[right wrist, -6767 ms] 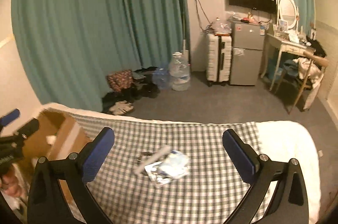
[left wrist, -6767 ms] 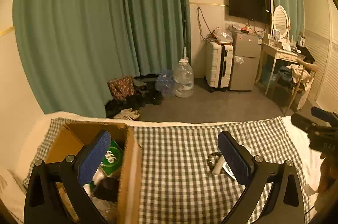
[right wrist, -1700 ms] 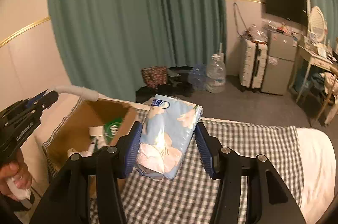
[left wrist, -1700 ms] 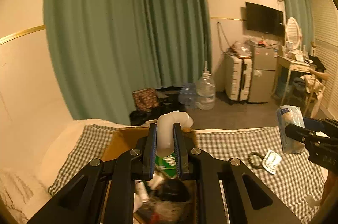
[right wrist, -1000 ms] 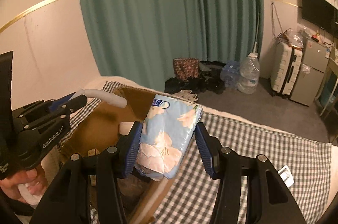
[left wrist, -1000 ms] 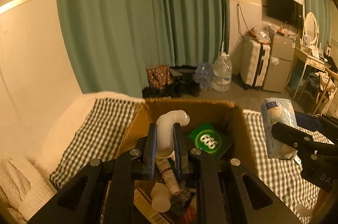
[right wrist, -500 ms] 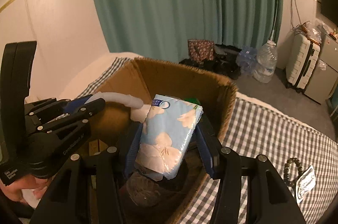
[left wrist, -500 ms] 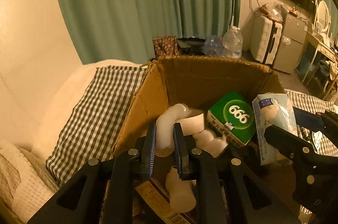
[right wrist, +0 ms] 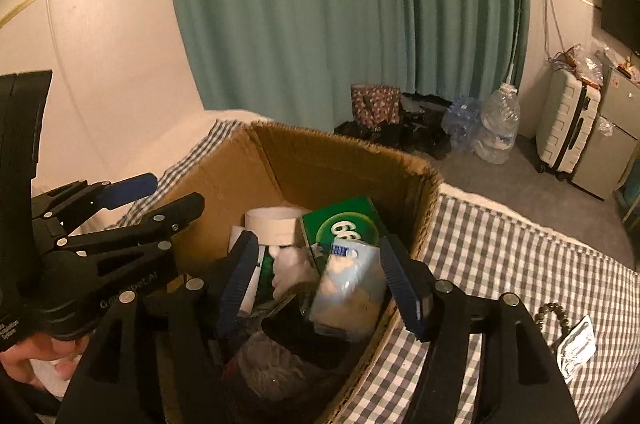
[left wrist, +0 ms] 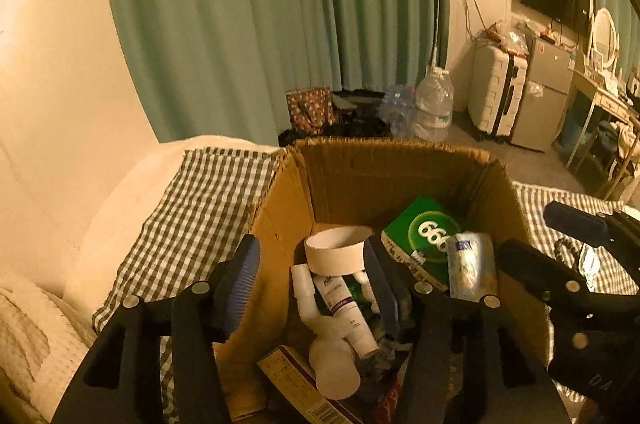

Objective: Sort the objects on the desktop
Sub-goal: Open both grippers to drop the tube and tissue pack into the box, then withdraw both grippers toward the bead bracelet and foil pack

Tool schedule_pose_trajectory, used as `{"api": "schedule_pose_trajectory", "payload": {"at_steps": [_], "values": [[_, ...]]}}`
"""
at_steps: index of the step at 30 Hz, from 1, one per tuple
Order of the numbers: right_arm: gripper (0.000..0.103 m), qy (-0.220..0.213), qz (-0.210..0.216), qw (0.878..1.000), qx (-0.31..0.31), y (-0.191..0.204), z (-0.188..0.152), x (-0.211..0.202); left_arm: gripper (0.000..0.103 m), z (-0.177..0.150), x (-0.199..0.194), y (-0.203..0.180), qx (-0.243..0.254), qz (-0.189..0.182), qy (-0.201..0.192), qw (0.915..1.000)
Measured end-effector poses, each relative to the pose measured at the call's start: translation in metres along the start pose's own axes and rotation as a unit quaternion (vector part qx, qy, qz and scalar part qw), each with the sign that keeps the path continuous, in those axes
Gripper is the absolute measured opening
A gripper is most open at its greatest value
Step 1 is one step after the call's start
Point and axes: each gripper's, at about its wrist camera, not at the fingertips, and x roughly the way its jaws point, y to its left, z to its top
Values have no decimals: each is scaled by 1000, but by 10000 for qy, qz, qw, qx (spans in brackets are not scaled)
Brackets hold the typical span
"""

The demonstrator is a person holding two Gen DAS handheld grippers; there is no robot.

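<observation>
Both grippers hover over the open cardboard box (right wrist: 416,184), and both sets of jaws are opening; the right gripper (right wrist: 316,284) is letting go of the blue tissue pack (right wrist: 348,288), which sits between its pads, apparently clear of them, leaning on the green carton (right wrist: 340,224) inside the box; the left gripper (left wrist: 312,276) holds nothing, and the white curved tube (left wrist: 332,340) lies below it among the bottles; to finish well, I would let the jaws spread fully, then lift straight up so no pad drags the pack back out; a bead bracelet (right wrist: 552,312) and a foil packet (right wrist: 576,344) wait on the checked cloth (right wrist: 520,264).
</observation>
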Motion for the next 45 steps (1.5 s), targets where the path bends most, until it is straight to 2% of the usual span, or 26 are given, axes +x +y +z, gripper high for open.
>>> {"api": "schedule_pose_trajectory", "payload": {"at_steps": [5,7,11,13,16,20,23,32,36,39,45], "values": [[65,-179,-168,9997,13,-5,3,-22,62,7,-15,-7,61,-20,-162,9998],[65,-211,-249,9995,50,-10,4,-30,70,9,-24,-13,113,-36,-257,9996],[67,-261,-406,9987,149,-22,6,-48,78,15,-40,-24,213,-95,-454,9987],[70,-301,-502,9982,163,-29,6,-59,92,18,-49,-31,209,-124,-554,9982],[75,-394,-634,9970,217,-40,5,-73,103,21,-62,-43,182,-190,-719,9971],[85,-477,-792,9951,337,-54,2,-88,103,25,-74,-60,198,-429,-808,9956],[94,-479,-923,9939,365,-65,-2,-98,103,25,-82,-77,317,-412,-861,9949],[100,-500,-1348,9885,464,-102,-19,-129,103,25,-93,-120,632,-409,-879,9933],[103,-728,-1552,9841,458,-119,-31,-144,103,28,-98,-133,449,-540,-871,9937],[103,-688,-1727,9818,387,-131,-39,-147,103,28,-98,-146,404,-684,-806,9936],[103,-595,-1869,9794,471,-158,-59,-154,103,19,-92,-192,758,-698,-711,9921]]}}
